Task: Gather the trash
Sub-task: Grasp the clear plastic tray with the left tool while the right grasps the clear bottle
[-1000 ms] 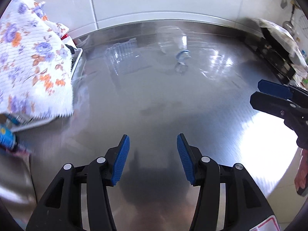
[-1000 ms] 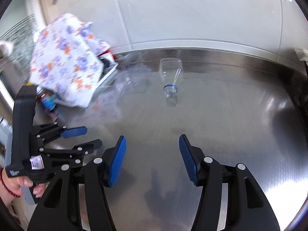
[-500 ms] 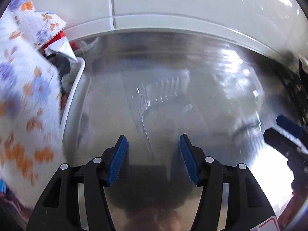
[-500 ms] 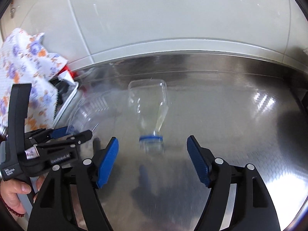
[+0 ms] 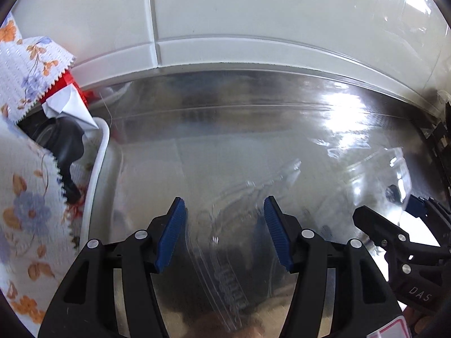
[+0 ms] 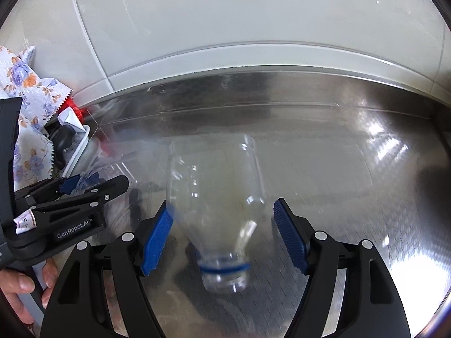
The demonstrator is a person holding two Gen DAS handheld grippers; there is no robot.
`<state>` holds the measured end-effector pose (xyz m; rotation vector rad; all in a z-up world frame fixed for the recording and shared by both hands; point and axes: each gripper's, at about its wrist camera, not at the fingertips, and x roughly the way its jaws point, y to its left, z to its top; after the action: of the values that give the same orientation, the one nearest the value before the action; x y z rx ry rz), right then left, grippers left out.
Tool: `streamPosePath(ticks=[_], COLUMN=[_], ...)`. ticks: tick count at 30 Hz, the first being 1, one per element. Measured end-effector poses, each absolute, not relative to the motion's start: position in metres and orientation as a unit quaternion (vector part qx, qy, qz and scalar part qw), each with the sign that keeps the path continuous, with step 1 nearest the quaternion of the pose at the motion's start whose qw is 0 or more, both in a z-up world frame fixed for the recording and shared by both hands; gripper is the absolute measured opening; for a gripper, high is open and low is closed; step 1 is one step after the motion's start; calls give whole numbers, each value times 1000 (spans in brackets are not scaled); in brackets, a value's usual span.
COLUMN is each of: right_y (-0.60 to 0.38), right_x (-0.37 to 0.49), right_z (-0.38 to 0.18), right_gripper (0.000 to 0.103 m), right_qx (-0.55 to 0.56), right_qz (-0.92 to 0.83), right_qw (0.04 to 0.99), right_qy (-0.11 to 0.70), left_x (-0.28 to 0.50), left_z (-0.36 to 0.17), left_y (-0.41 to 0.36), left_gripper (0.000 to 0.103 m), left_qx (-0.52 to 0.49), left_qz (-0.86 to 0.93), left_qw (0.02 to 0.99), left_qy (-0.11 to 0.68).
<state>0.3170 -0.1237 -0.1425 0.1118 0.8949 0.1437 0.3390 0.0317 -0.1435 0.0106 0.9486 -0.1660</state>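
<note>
A clear plastic bottle (image 6: 217, 197) with a blue neck ring lies on the steel counter, neck toward me. My right gripper (image 6: 224, 236) is open with the bottle's shoulder between its fingers, not touching. A clear plastic clamshell tray (image 5: 225, 242) lies on the counter. My left gripper (image 5: 224, 233) is open, and the tray runs between and under its fingers. The bottle also shows in the left wrist view (image 5: 377, 174) at the right, beside the right gripper (image 5: 400, 219). The left gripper shows at the left of the right wrist view (image 6: 93, 186).
A white basket (image 5: 97, 169) holding dark and red items stands at the left under a floral cloth (image 5: 25, 174). A tiled wall (image 6: 225, 14) backs the steel counter (image 6: 352, 169). Dark items (image 5: 439, 140) sit at the far right.
Both grippers have moved forward along the counter. The left one has closed in over the clamshell tray, the right one over the bottle. Both stay open.
</note>
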Motion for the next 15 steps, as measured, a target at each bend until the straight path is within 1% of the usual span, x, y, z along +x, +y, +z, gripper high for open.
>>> streamPosePath(ticks=[2,4,5,6,8,11,15], right_y=[-120,-117,-115,-114,-113,-111,-111], right_x=[321,323,323,324,323,319,313], right_z=[-143,-142,-141,-141,-140,-136,-130], right_gripper=[74,73,70,62,62,61,60], right_qx=[48,44,41,37,38,31,34], right_qz=[69,72,73,75,81,84,92], right_qw=[898,899,901,901,901,905,906], right_qy=[433,429,427,426,425,417,412], left_x=[346,348,350,350,351,359,351], left_z=[-143,-142,-141,-141,-141,-141,-140], left_y=[31,30,30,32,32,41,47], left_gripper=[56,49,47,42,36,20,18], left_qx=[7,7,6,2,-5,-22,-39], left_qz=[-79,-81,-82,-82,-83,-89,-92], left_qw=[887,888,888,888,888,884,882], left_qy=[454,452,452,453,453,458,461])
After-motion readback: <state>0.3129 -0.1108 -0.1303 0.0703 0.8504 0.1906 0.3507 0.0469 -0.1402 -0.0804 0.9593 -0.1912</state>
